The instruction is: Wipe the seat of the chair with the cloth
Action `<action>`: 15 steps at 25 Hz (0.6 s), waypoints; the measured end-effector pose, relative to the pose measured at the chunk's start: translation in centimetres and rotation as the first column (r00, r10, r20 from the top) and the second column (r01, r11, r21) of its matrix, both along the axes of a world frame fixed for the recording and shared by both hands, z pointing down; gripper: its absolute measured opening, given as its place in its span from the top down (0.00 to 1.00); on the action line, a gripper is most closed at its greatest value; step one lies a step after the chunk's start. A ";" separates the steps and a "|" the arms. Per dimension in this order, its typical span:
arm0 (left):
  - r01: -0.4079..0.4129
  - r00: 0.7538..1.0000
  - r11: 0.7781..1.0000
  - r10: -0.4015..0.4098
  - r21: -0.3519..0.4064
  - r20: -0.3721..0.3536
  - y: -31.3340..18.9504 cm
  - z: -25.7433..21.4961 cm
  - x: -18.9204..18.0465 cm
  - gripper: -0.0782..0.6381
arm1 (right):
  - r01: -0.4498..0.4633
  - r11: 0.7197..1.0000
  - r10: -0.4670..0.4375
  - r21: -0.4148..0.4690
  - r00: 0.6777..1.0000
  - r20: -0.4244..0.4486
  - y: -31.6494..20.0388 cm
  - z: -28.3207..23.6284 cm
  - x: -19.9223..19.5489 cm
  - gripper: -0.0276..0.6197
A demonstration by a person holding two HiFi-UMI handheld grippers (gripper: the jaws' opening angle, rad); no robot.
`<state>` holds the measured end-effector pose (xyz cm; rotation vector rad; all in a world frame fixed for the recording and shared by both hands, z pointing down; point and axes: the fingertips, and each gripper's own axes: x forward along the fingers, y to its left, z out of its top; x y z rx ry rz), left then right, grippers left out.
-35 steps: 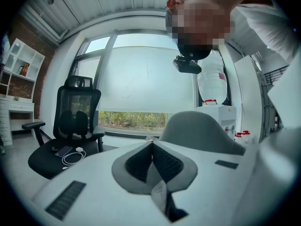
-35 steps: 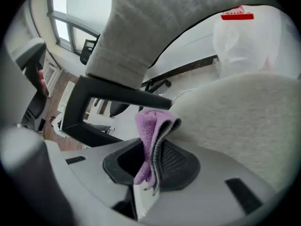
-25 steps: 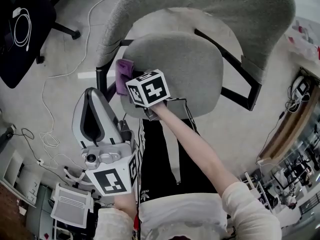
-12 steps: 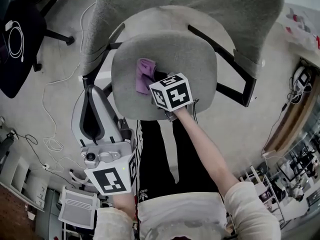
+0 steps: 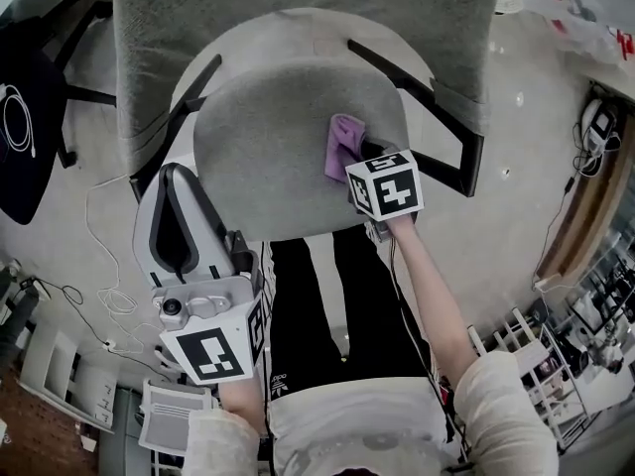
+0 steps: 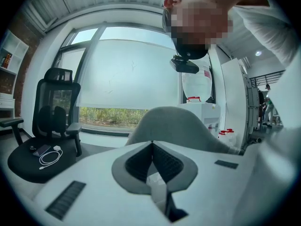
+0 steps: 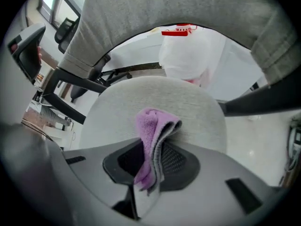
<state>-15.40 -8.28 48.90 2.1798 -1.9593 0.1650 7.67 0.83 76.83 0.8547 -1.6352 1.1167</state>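
A grey fabric office chair fills the head view, its round seat [image 5: 278, 137] below the tall backrest [image 5: 298, 13]. My right gripper [image 5: 359, 172] is shut on a folded purple cloth [image 5: 342, 142] that presses on the seat's right side. In the right gripper view the cloth [image 7: 153, 138] sticks out from between the closed jaws over the seat [image 7: 150, 102]. My left gripper [image 5: 177, 228] is held off the seat's left front edge, pointing up and away, shut with nothing in it. Its own view shows the jaws met [image 6: 151, 161].
Black armrest struts [image 5: 437, 137] flank the seat on both sides. A second black chair with a white cable [image 6: 44, 152] stands to the left. White cables [image 5: 109, 296] trail on the floor at left. Shelving and clutter [image 5: 595, 216] line the right edge.
My right gripper has dragged the purple cloth across the seat from its left edge to its right side. The left gripper has stayed about where it was.
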 end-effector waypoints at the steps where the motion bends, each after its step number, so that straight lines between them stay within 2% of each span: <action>1: -0.007 1.000 1.000 0.007 0.001 0.000 -0.1 0.0 0.4 0.87 | -0.008 1.000 0.008 0.002 1.000 -0.029 0.1 -0.1 1.3 0.82; 5: -0.030 1.000 1.000 0.030 0.000 0.000 -0.4 0.0 1.4 0.87 | -0.042 0.999 0.044 0.017 0.988 -0.145 0.2 -0.6 5.8 0.82; 9: -0.042 0.999 0.999 0.042 -0.010 0.007 -0.3 0.3 1.7 0.87 | -0.056 0.998 0.064 0.038 0.962 -0.265 0.4 -1.0 8.9 0.82; 15: -0.038 0.999 0.999 0.038 -0.013 0.022 0.1 0.1 1.4 0.87 | 0.019 0.995 0.030 0.097 0.879 -0.477 0.2 -1.2 10.5 0.82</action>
